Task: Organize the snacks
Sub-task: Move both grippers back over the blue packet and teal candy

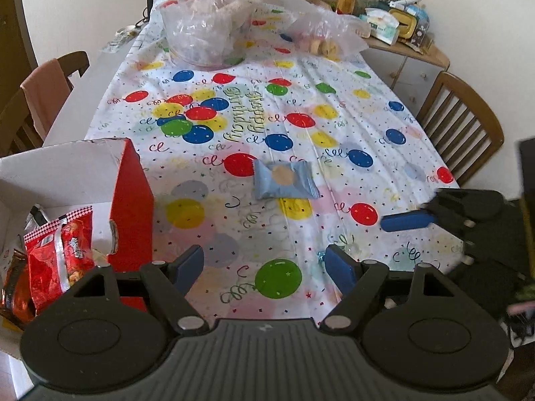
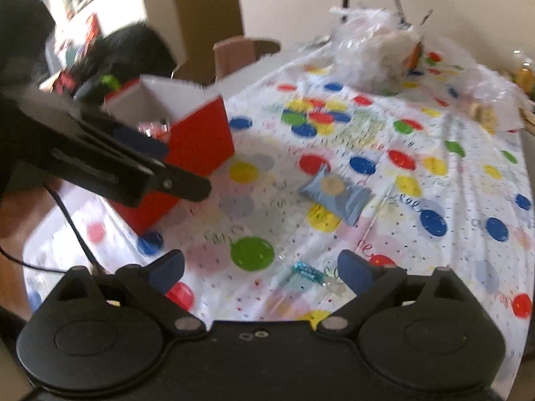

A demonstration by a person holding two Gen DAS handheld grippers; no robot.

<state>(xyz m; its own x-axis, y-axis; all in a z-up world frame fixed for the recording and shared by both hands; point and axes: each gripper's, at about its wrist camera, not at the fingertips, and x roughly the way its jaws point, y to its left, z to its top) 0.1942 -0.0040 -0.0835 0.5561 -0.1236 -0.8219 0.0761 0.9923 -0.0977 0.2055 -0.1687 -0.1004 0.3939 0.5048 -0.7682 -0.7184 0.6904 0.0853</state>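
Left wrist view: the left tool (image 1: 265, 269) hangs wide and empty at the bottom of the frame, with the blue snack packet (image 1: 285, 180) lying flat on the worktop (image 1: 334, 127) above it, mid-frame, well apart. Red box (image 1: 132, 207) sits at left. Right wrist view: the right tool (image 2: 260, 272), also wide and empty, has the packet upper right of centre.

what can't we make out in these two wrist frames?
- Red cardboard box: its contents are cut off by the left wrist view's edge; only a red snack bag shows.
- Small blue foil wrapper: blurred in the right wrist view, mostly hidden behind a blue finger in the left.
- Clear plastic bags: contents too crumpled to identify.
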